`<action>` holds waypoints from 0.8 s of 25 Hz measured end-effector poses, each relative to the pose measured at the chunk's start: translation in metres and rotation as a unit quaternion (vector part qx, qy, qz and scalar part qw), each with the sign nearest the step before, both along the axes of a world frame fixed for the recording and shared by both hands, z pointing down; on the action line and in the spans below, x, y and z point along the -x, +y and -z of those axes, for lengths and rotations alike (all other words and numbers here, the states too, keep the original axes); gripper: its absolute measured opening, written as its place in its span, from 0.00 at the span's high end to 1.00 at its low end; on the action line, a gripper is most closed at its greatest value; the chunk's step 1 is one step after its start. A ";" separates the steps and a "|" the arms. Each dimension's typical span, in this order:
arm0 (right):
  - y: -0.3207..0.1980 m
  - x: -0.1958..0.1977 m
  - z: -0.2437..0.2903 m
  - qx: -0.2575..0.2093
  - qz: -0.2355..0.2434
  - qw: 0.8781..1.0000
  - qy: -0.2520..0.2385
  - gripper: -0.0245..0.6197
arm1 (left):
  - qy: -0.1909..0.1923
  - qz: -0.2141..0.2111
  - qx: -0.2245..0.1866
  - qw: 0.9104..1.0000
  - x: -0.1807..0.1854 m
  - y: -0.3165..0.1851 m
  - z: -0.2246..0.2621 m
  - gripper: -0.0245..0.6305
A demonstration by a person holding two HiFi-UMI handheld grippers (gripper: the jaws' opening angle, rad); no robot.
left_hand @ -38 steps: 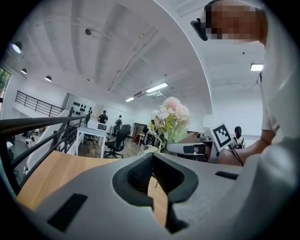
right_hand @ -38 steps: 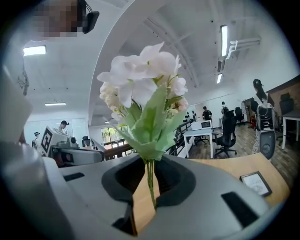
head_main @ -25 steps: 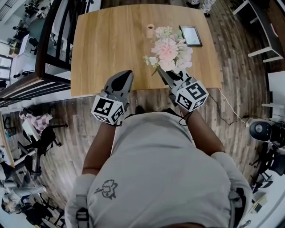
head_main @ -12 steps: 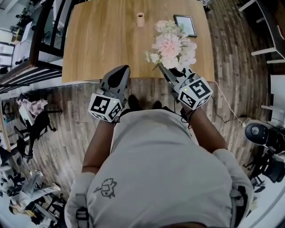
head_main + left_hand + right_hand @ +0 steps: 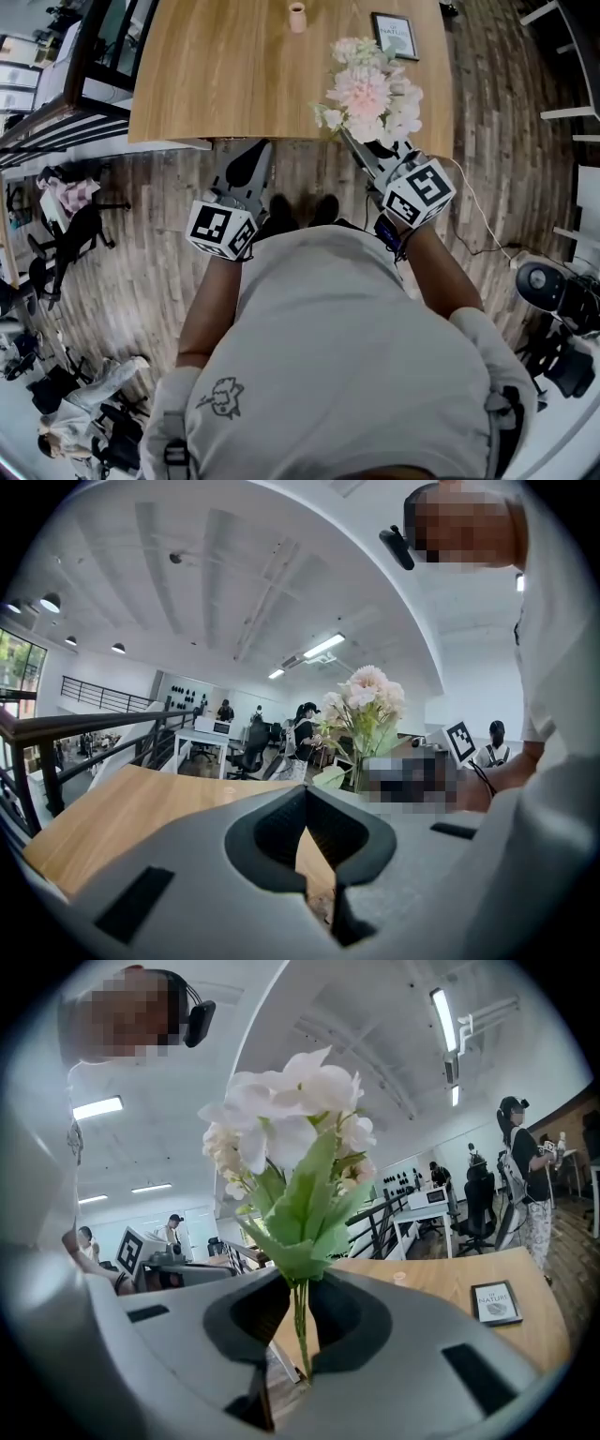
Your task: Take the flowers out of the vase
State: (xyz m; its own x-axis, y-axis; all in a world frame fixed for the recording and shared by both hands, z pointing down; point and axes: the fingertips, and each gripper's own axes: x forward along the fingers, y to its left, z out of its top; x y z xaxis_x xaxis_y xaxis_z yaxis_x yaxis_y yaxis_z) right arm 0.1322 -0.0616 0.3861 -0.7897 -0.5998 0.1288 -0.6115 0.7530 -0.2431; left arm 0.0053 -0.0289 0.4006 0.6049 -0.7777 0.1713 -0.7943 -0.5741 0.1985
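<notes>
Already flwrs (image 5: pixel 367 94) out of vase (image 5: pixel 297 17)

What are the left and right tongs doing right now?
Left tongs: closed, empty.
Right tongs: closed on the stems of the flowers.

**Mostly matt: wood, grey plastic, cloth**

The pale wooden table top (image 5: pixel 234 75) at the top of the head view is smooth and satin, with fine straight grain. The grey-brown plank floor (image 5: pixel 141 234) below it looks rougher, streaked and dull. The left gripper (image 5: pixel 258 155) and right gripper (image 5: pixel 354 145) have shells of smooth matt grey plastic. Their inner jaw faces are darker and finely ribbed, and their black-and-white marker squares look like paper. The bouquet of pale pink and white flowers (image 5: pixel 367 94) looks artificial: soft fabric petals, veined cloth-like green leaves, thin plastic-looking stems. The small peach vase (image 5: pixel 297 17) seems matt ceramic. The person's light grey T-shirt (image 5: pixel 347 356) is soft knit cloth, slightly creased.
</notes>
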 end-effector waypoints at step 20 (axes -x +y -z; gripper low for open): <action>0.107 0.056 0.004 -0.012 -0.030 0.999 0.012 0.86 | -0.010 -0.048 -0.030 0.998 0.067 0.077 0.019 0.96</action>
State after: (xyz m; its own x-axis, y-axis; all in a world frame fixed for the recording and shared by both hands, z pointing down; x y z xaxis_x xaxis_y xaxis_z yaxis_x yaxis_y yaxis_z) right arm 0.0761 0.0458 0.3824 -0.7487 -0.6496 0.1323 -0.6616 0.7196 -0.2109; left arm -0.0617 0.0485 0.3812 0.6742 -0.7254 0.1390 -0.7384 -0.6582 0.1468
